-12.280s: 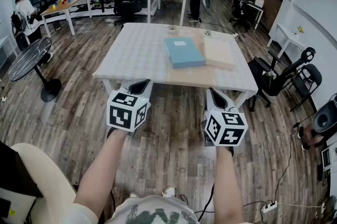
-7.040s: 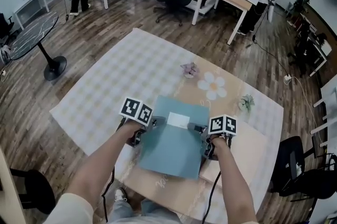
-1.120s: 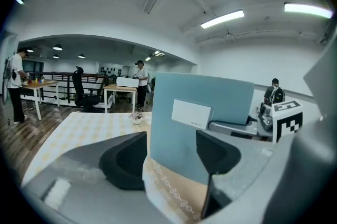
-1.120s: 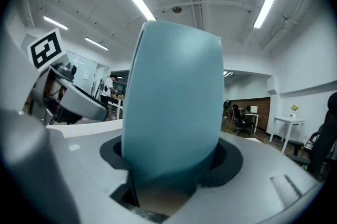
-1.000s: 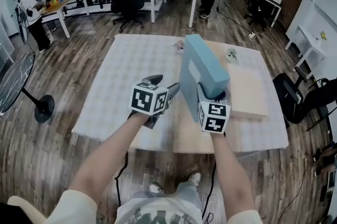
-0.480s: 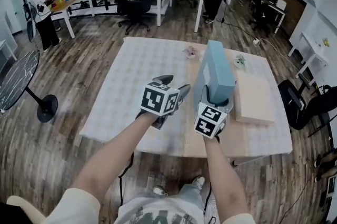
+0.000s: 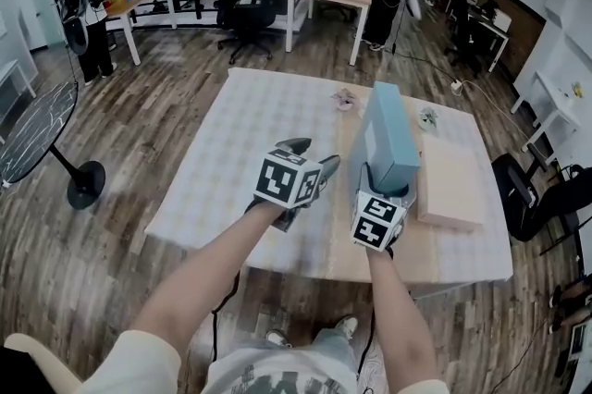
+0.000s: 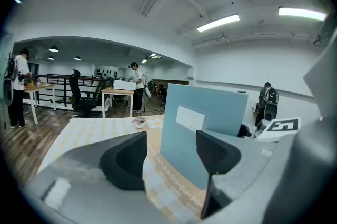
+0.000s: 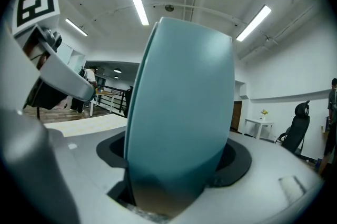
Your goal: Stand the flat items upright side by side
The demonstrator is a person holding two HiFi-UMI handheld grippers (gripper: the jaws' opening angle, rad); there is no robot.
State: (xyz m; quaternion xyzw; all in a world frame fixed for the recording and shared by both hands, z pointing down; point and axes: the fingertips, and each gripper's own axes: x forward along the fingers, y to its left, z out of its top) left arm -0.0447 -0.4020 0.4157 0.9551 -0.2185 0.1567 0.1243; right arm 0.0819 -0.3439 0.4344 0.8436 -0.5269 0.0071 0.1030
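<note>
A flat blue box (image 7: 388, 138) stands upright on its long edge on the table (image 7: 240, 142). Its labelled face shows in the left gripper view (image 8: 200, 133). My right gripper (image 7: 386, 186) straddles the box's near end; its jaws are opening, with the blue box (image 9: 179, 112) still between them and slim dark gaps at the pads. To the left of the box my left gripper (image 7: 312, 153) is open and holds nothing, its pads (image 8: 126, 160) apart over the tablecloth. A flat beige box (image 7: 450, 184) lies on the table to the right of the blue one.
Two small flower ornaments (image 7: 344, 98) (image 7: 426, 116) sit at the table's far side. An office chair (image 7: 527, 198) stands off the right edge and a round black table (image 7: 28, 133) at the left. People stand at desks far behind.
The blue box has swung from leaning left to standing straight up on the table. The left gripper stays open beside it. The right gripper stays at the box's near end.
</note>
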